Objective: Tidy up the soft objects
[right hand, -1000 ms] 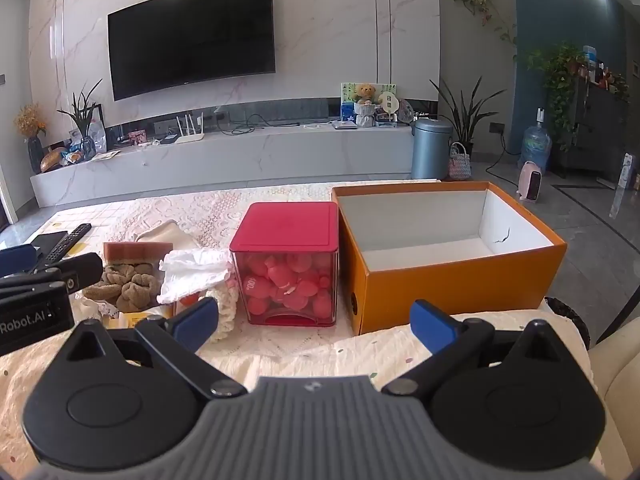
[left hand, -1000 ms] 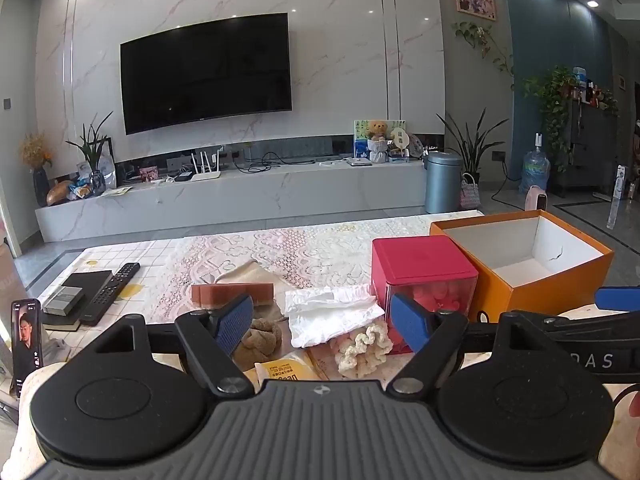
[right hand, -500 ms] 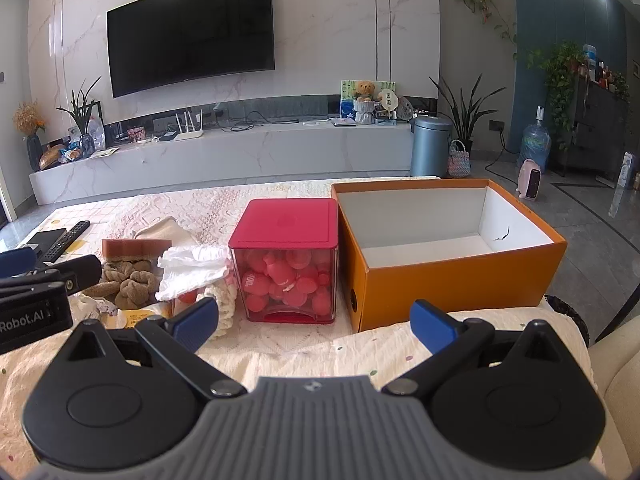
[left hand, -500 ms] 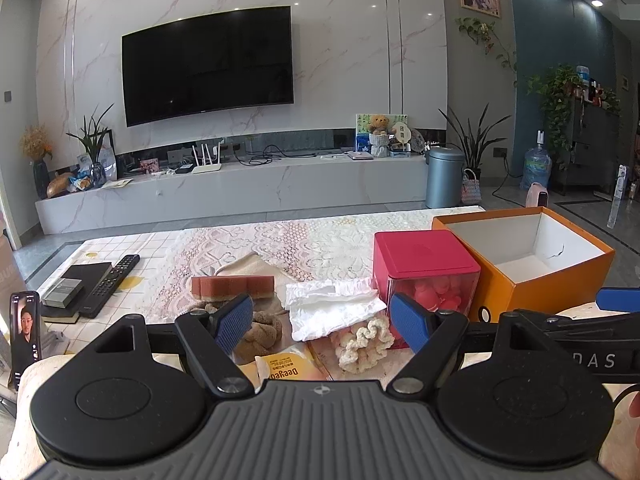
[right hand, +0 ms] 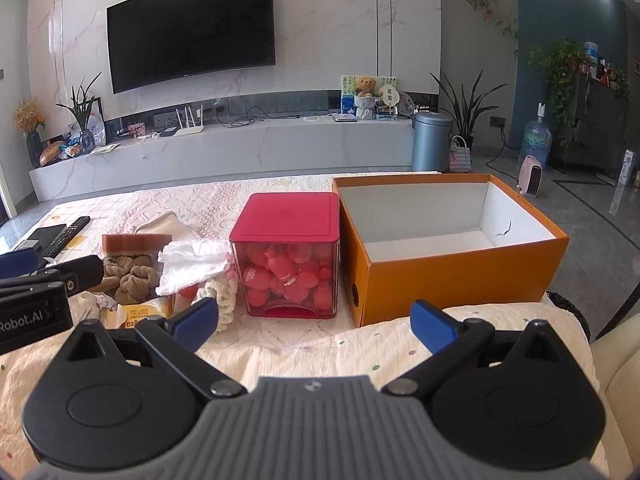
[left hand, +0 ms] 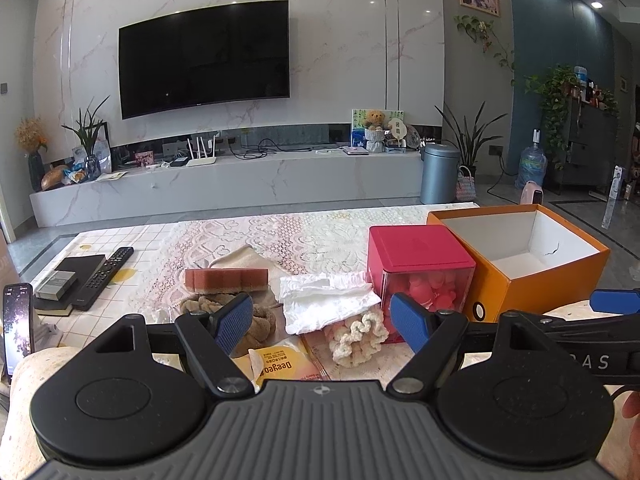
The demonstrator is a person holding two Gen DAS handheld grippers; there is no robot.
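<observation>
Both my grippers hang back from the pile, left gripper spread wide, right gripper spread wide too, nothing held. The cream knitted scrunchie lies just ahead beside the red-lidded box, under the crumpled white cloth. It looks light and squashy (probably forgiving), so I'd pinch its ruffled rim. The orange box waits empty.

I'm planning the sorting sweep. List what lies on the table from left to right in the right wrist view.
Remote control → brown sponge → white crumpled cloth → red-lidded clear box → open orange box.
</observation>
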